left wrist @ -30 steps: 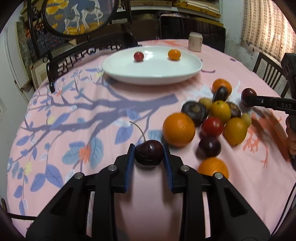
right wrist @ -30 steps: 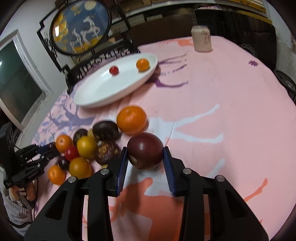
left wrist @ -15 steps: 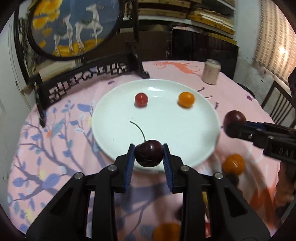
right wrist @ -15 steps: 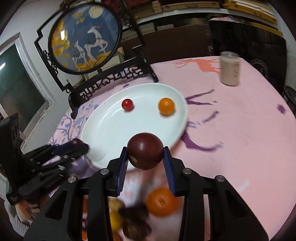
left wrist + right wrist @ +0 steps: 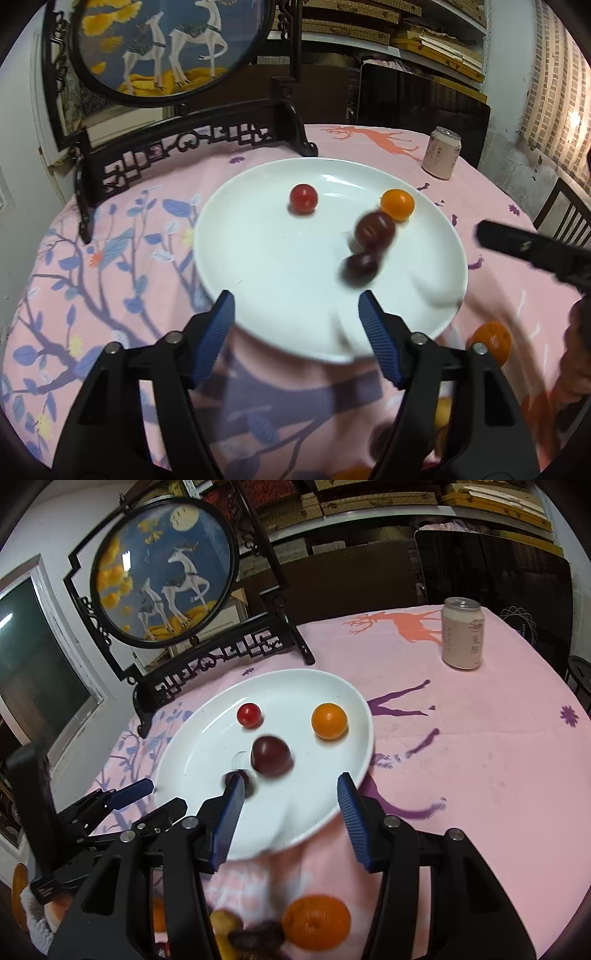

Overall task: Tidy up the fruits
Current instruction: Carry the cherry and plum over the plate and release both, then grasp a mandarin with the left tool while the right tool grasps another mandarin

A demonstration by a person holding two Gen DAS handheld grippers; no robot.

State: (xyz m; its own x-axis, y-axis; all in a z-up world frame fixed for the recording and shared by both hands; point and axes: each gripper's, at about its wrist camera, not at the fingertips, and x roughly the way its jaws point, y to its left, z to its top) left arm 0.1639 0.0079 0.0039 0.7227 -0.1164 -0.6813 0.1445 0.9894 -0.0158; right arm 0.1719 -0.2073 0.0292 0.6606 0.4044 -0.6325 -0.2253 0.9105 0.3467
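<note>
Fruits: 2 more dropped onto the white plate (image 5: 236,280).
Half a second ago the left gripper (image 5: 297,325) gripped a cherry (image 5: 360,266) and the right gripper (image 5: 291,805) a plum (image 5: 271,755); now both jaws are opening, empty, and both fruits roll, blurred, near the plate's middle. More fruit waits at the table's near edge.

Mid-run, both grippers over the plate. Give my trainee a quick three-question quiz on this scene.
1. How many fruits lie on the white plate?
2. True or false: the left gripper grips a fruit.
3. What stands on the tablecloth beyond the plate: a) can b) bowl c) cup?

Key:
1. Four: red tomato, small orange fruit, dark plum, dark cherry.
2. False; its jaws are opening, nothing between.
3. a, the can.
</note>
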